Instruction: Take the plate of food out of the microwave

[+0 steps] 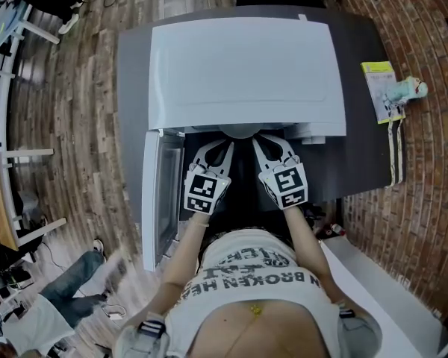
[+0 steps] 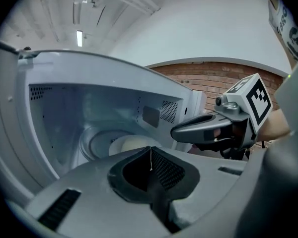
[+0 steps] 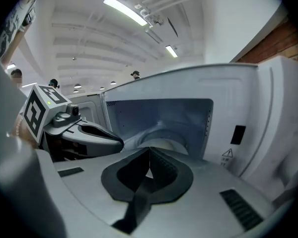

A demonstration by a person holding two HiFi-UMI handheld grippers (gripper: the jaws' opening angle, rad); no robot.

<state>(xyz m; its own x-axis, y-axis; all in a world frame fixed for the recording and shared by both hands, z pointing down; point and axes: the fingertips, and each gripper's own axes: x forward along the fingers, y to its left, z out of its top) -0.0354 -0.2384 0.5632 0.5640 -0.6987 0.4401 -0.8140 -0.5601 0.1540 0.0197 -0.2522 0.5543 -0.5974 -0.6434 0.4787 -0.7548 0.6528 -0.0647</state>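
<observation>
1 microwave [image 1: 243, 69] | 1 plate [image 2: 126, 145] | 2 closed: left gripper [image 2: 150, 152], right gripper [image 3: 149, 153]

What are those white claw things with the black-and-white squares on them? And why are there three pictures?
Those are two grippers, a bit like pinching tongs. A person holds one in each hand. The left gripper and the right gripper each carry a cube with square patterns on it.

The picture looking down from above comes from a camera on the person's head. The other two come from small cameras that ride on each gripper and look along its jaws.

On the dark table sits a white microwave with its door swung open. Inside is a pale round plate.

Both grippers point into the opening, side by side. Their jaws are pinched shut and hold nothing.
</observation>
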